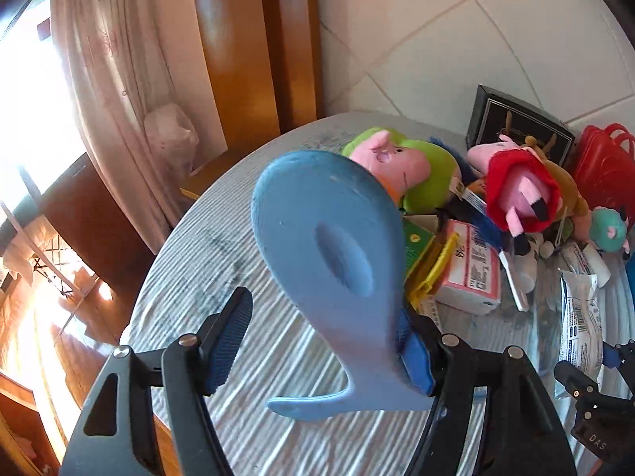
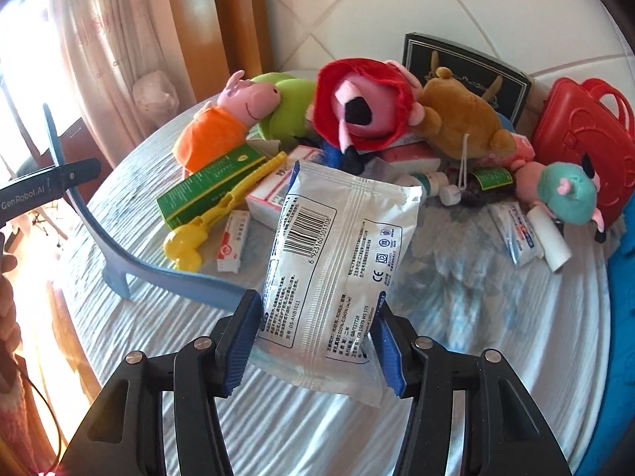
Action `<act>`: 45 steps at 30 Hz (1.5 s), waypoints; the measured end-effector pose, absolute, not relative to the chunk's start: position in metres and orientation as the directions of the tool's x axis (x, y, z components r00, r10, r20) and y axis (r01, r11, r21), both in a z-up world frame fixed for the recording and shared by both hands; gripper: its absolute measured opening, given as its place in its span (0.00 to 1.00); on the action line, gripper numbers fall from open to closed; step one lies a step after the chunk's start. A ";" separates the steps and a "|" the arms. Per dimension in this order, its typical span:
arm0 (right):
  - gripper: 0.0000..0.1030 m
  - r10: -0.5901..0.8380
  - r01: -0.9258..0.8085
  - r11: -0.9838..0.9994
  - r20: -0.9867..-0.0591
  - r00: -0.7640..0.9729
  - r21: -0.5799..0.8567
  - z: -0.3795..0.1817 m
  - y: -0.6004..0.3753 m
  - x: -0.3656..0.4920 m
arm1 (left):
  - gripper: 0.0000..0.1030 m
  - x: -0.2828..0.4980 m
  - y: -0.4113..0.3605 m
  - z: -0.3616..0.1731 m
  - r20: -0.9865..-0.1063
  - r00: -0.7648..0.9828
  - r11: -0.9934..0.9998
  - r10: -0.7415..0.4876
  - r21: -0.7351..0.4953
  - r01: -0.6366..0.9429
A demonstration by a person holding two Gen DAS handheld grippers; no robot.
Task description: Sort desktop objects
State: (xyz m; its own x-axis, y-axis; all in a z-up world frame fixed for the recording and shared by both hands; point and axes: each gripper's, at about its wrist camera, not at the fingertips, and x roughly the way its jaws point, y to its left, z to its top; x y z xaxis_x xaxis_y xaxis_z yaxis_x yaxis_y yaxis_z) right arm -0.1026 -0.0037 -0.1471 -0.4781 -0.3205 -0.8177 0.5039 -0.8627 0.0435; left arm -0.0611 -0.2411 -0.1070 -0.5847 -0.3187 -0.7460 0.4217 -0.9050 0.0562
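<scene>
Desktop objects crowd the far side of the round table (image 2: 476, 337): on the left the left gripper (image 1: 329, 341) stands with its jaws apart, a blue whale-shaped plastic piece (image 1: 329, 246) leaning against its right pad only, the left pad clear of it. To the right, the right gripper (image 2: 317, 341) pinches a white wipes packet (image 2: 337, 261) between both pads, near the plush pigs (image 2: 365, 107) and red case (image 2: 583, 135) farther back.

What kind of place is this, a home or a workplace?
Probably a home: a curtain hangs beside a wooden door, and plush toys lie on the cloth-covered table.
</scene>
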 end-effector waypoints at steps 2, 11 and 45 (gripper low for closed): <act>0.53 -0.318 0.513 -0.858 -0.816 -0.482 0.032 -0.146 -0.022 -0.102 | 0.67 -0.070 -0.261 -0.109 -0.744 -0.569 -0.891 -0.350 0.077 0.448; 0.53 -0.261 0.470 -0.883 -0.823 -0.504 -0.008 -0.153 -0.061 -0.104 | 0.67 -0.112 -0.296 -0.082 -0.732 -0.629 -0.927 -0.262 0.009 0.376; 0.52 -0.210 0.504 -0.861 -0.851 -0.481 -0.073 -0.175 -0.089 -0.092 | 0.32 -0.066 -0.236 -0.218 -0.862 -0.495 -0.987 -0.110 0.035 0.158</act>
